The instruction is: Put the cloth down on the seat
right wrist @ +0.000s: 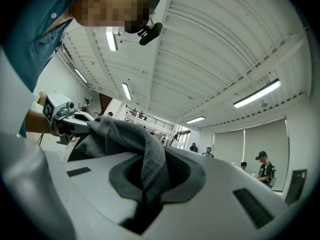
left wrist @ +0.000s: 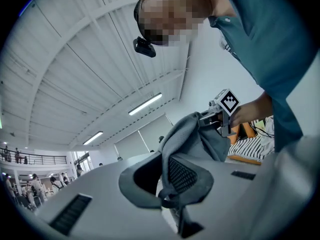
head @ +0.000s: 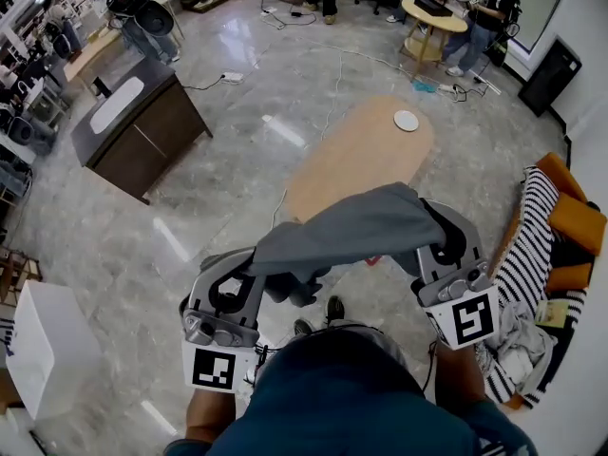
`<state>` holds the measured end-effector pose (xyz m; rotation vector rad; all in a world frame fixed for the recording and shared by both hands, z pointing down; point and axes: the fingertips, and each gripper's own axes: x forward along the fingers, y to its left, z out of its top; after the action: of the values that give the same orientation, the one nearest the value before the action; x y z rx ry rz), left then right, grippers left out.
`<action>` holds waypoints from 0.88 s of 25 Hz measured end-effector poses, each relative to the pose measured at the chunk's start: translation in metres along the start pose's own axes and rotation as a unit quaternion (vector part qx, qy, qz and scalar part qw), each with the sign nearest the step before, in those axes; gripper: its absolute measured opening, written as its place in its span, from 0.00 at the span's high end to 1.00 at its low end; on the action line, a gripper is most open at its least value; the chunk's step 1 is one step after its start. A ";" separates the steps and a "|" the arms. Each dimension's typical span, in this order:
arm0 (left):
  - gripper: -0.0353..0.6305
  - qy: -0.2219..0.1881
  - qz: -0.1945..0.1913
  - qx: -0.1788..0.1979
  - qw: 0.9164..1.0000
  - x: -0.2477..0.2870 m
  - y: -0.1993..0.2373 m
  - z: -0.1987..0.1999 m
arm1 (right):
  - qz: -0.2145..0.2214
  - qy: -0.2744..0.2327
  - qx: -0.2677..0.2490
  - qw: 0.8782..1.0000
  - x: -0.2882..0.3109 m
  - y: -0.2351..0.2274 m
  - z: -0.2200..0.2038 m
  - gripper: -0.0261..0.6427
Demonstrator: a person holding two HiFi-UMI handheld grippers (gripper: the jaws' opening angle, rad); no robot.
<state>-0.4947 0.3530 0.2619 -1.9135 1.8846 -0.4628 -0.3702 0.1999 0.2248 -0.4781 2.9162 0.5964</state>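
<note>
A grey cloth [head: 351, 224] hangs stretched between my two grippers at chest height. The left gripper [head: 258, 266] is shut on its left end, and the right gripper [head: 429, 228] is shut on its right end. In the left gripper view the cloth [left wrist: 192, 134] runs from my shut jaws up to the right gripper [left wrist: 222, 115]. In the right gripper view the cloth [right wrist: 142, 146] is pinched in the jaws and leads across to the left gripper [right wrist: 65, 116]. The seat, a sofa [head: 578, 218] with orange cushions, stands at the right edge.
A black-and-white striped blanket [head: 532, 245] and crumpled fabric lie on the sofa. Ahead stands an oval wooden table [head: 361, 155] with a white disc [head: 406, 121]. A dark cabinet [head: 142, 126] is at far left, a white box [head: 43, 350] near left. People stand around a round table [head: 432, 12] at the back.
</note>
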 end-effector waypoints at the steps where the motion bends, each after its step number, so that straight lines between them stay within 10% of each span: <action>1: 0.91 -0.003 -0.004 0.000 1.000 -0.004 -0.001 0.000 | -0.004 0.001 -0.001 1.000 -0.002 0.004 0.002 0.90; 22: 0.91 -0.028 -0.029 0.001 0.999 -0.010 -0.067 0.041 | -0.036 0.014 -0.011 0.999 -0.094 -0.009 0.020 0.90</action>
<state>-0.4167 0.3659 0.2607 -1.9631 1.7972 -0.4247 -0.2777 0.2265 0.2203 -0.5963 2.9072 0.6169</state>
